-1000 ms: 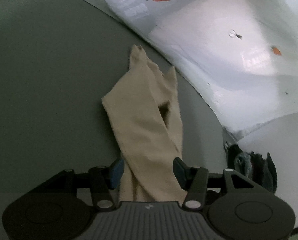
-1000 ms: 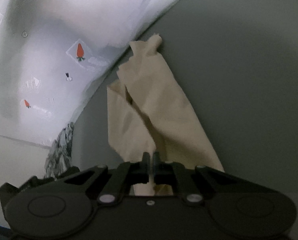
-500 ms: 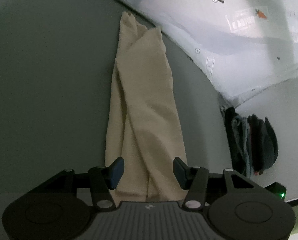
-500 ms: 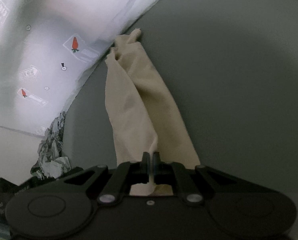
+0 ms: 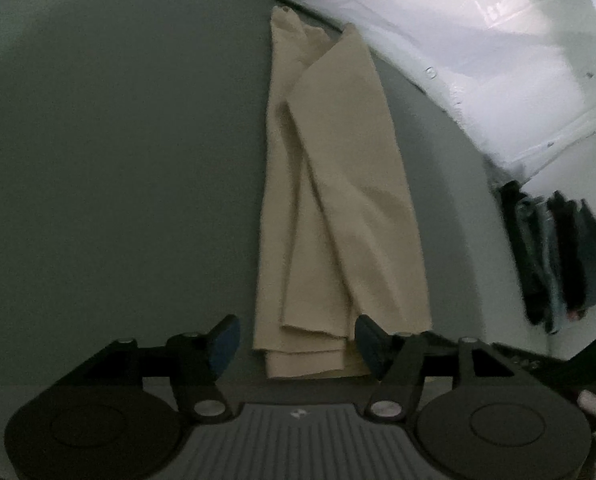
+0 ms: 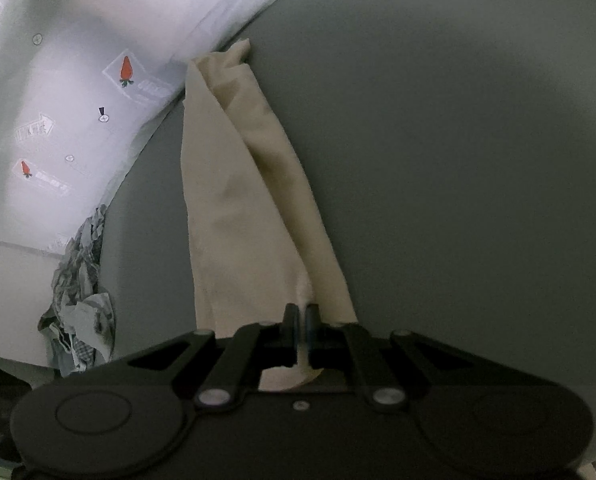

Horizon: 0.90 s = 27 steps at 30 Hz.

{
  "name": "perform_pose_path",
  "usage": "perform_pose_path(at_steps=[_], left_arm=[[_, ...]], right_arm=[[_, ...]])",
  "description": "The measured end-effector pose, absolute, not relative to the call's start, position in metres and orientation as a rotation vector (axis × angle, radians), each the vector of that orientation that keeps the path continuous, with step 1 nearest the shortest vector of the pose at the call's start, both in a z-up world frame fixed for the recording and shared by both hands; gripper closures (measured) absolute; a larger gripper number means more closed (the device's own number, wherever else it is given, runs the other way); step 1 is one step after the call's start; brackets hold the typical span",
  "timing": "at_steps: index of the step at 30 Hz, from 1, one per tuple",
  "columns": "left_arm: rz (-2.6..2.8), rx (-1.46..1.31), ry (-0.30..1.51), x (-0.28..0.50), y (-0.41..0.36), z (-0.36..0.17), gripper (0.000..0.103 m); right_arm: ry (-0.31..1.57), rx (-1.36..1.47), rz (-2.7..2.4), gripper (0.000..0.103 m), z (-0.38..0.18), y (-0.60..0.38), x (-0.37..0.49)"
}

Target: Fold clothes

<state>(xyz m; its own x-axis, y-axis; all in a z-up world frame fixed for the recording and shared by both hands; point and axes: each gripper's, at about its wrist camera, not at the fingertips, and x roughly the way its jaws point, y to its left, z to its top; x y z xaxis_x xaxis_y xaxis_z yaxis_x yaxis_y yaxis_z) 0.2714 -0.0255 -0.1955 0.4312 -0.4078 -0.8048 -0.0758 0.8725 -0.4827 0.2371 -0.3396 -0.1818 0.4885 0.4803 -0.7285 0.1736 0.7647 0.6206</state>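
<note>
Nearby, dark clothes (image 5: 558, 256) flank beige cloth (image 5: 338, 200); left fingers (image 5: 226, 340) just widened, right fingers (image 6: 291, 330) pinch it.

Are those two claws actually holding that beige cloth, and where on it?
The right gripper pinches the beige cloth at its near end. The left gripper, jaws just widened, straddles that end without pressing.

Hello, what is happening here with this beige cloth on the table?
A person is folding a beige garment on a grey table with two handheld grippers. The right gripper is shut on one end of the cloth. The left gripper has just been opening; the garment's edge lies between its jaws, unpinched. The cloth lies as a long narrow strip. A pile of dark clothes waits at the table's edge.
</note>
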Motion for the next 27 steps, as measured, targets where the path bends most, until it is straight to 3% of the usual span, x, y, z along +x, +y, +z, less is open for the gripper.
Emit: perform_pose_path(at_steps=[3, 6, 17, 27], left_arm=[[-0.211, -0.498, 1.119, 0.271, -0.027, -0.198, 0.036], [-0.212, -0.49, 1.118, 0.272, -0.03, -0.2, 0.032], [-0.233, -0.411, 1.169, 0.287, -0.053, -0.212, 0.029], [-0.244, -0.334, 1.189, 0.299, -0.066, -0.217, 0.028]], right_arm=[[1.056, 0.672, 0.201, 0.088, -0.177, -0.341, 0.235], [1.027, 0.655, 0.197, 0.069, -0.173, -0.343, 0.234], [1.075, 0.658, 0.196, 0.068, -0.19, -0.344, 0.252], [1.062, 0.477, 0.234, 0.066, -0.19, -0.323, 0.274]])
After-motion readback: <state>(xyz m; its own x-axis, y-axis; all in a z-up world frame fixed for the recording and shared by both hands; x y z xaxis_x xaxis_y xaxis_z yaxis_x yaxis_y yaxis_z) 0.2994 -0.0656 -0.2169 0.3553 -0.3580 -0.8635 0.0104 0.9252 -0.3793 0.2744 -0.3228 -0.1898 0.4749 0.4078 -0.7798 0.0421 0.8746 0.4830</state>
